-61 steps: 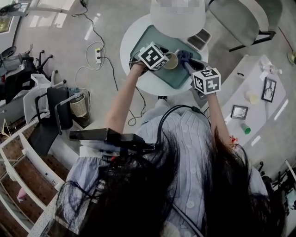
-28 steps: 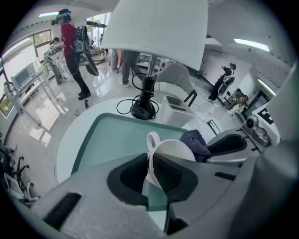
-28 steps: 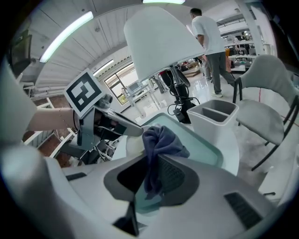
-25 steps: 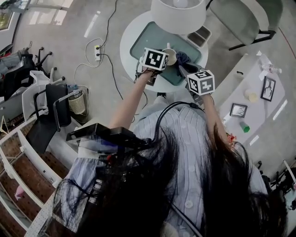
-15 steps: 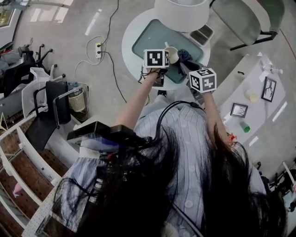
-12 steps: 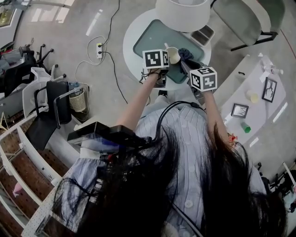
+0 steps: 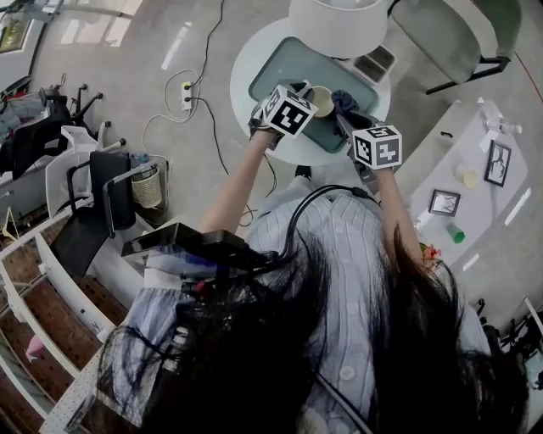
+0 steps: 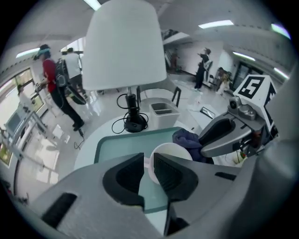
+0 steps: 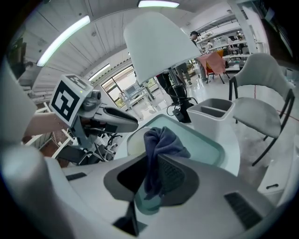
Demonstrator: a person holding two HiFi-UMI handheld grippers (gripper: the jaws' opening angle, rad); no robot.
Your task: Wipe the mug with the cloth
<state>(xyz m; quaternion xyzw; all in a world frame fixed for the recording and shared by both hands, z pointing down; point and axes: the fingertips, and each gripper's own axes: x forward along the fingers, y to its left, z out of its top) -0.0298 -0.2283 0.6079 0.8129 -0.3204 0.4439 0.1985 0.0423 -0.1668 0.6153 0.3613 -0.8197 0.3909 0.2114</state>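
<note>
A white mug is held over the teal mat on the round white table. My left gripper is shut on the mug's handle; in the left gripper view the mug sits just past the jaws of that gripper. My right gripper is shut on a dark blue cloth. In the right gripper view the cloth hangs from between the jaws of that gripper and rests against the mug, whose far side it hides.
A lamp with a large white shade stands at the table's back, with a grey two-part bin beside it. A green chair is behind the table. A white side counter with picture frames runs on the right. Cables cross the floor at left.
The left gripper has turned, so its marker cube now sits tilted and the mug has rotated with it. The right gripper keeps the cloth close against the mug.
</note>
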